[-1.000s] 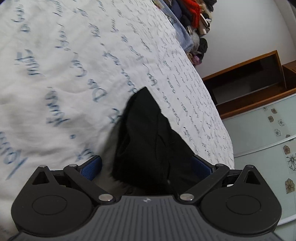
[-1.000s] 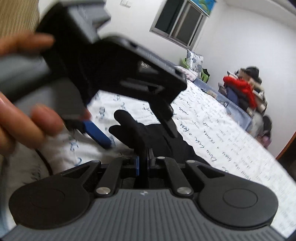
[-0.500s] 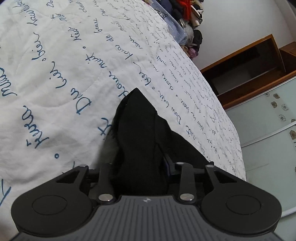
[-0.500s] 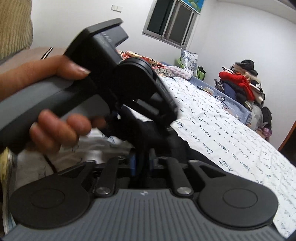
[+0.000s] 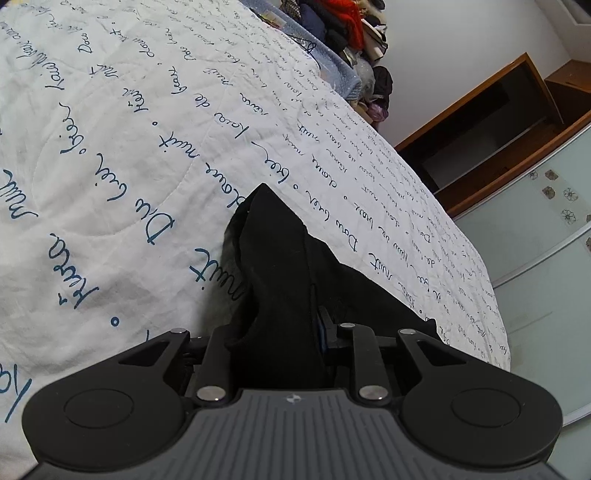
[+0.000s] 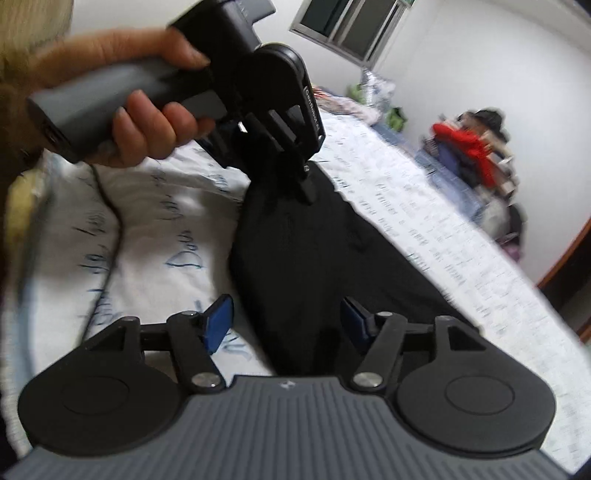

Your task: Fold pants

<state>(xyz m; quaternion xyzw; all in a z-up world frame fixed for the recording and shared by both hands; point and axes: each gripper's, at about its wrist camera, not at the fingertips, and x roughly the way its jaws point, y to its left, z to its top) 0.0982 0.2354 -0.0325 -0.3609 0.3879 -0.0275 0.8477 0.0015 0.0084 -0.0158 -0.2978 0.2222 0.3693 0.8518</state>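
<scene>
The black pants (image 5: 273, 266) lie bunched on the white bedspread with blue script (image 5: 110, 147). My left gripper (image 5: 280, 332) is shut on a fold of the pants, its pads hidden by the cloth. In the right wrist view the pants (image 6: 306, 258) stretch from my right gripper (image 6: 288, 317) up to the left gripper (image 6: 295, 162), held in a hand. My right gripper is open, its blue pads (image 6: 218, 321) apart on either side of the cloth.
A pile of clothes (image 5: 347, 29) sits at the bed's far end. A wooden shelf unit (image 5: 491, 122) and a glass-fronted wardrobe (image 5: 546, 251) stand to the right of the bed. A window (image 6: 347, 26) is in the far wall.
My left gripper closed on the pants and stays shut. My right gripper, shut on the cloth before, has opened. The left gripper has moved away from the right one.
</scene>
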